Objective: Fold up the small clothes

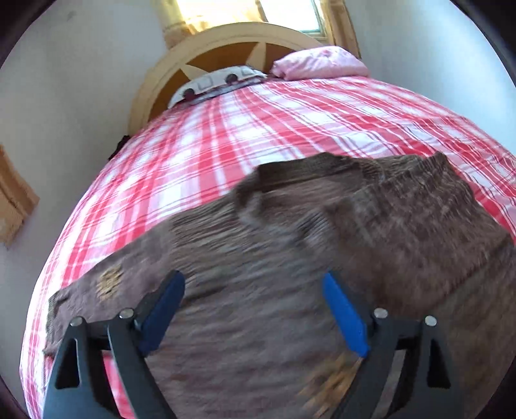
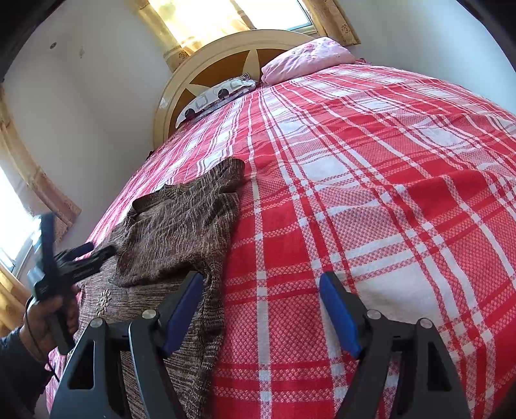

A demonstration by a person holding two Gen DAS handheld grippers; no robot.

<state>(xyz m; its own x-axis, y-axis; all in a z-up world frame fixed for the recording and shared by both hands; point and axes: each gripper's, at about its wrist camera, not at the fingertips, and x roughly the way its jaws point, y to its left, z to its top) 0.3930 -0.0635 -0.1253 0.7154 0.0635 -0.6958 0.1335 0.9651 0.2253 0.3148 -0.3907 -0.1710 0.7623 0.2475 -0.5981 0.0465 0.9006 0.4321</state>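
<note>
A brown knitted garment [image 1: 290, 245] lies on the red and white checked bedspread [image 1: 200, 151], with its upper part folded over the lower part. In the right wrist view the garment [image 2: 174, 232] lies left of centre. My left gripper [image 1: 254, 287] is open and empty just above the garment; it also shows in the right wrist view [image 2: 92, 251], held in a hand at the garment's left edge. My right gripper [image 2: 261, 283] is open and empty over the bedspread [image 2: 371, 193], its left finger [image 2: 183, 306] above the garment's right edge.
A pink pillow [image 2: 306, 58] and a patterned pillow [image 2: 216, 96] lie at the rounded wooden headboard [image 2: 206, 64]. A curtained window [image 2: 209, 19] is behind it. A white wall [image 2: 90, 106] runs along the bed's left side.
</note>
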